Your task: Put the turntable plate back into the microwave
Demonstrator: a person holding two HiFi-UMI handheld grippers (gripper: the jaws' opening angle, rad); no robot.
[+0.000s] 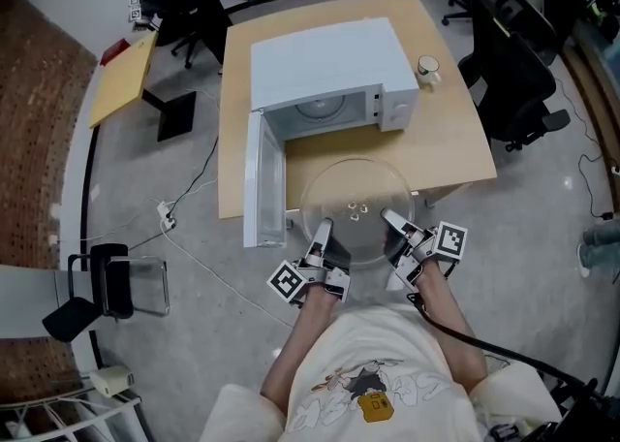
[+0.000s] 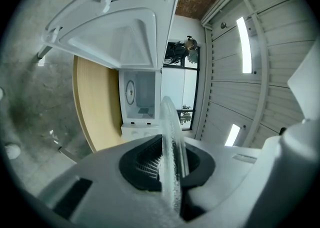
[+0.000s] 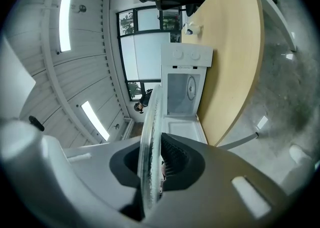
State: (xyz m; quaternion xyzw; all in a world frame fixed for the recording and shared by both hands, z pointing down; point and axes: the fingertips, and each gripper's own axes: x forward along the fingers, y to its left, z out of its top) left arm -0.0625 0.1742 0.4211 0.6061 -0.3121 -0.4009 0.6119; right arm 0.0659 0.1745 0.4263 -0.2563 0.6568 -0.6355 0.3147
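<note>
A clear glass turntable plate (image 1: pixel 356 207) hangs level over the table's near edge, in front of the white microwave (image 1: pixel 329 72). The microwave's door (image 1: pixel 263 180) stands wide open toward me on the left. My left gripper (image 1: pixel 321 233) is shut on the plate's near left rim, my right gripper (image 1: pixel 394 223) on its near right rim. In the left gripper view the plate (image 2: pixel 171 147) shows edge-on between the black pads, with the microwave cavity (image 2: pixel 136 97) beyond. The right gripper view shows the plate's rim (image 3: pixel 149 147) pinched likewise, facing the open cavity (image 3: pixel 183 92).
The microwave stands on a light wooden table (image 1: pixel 446 140). A small cup (image 1: pixel 428 69) sits on the table right of the microwave. Black office chairs (image 1: pixel 518 72) stand to the right. Cables and a power strip (image 1: pixel 167 217) lie on the grey floor at left.
</note>
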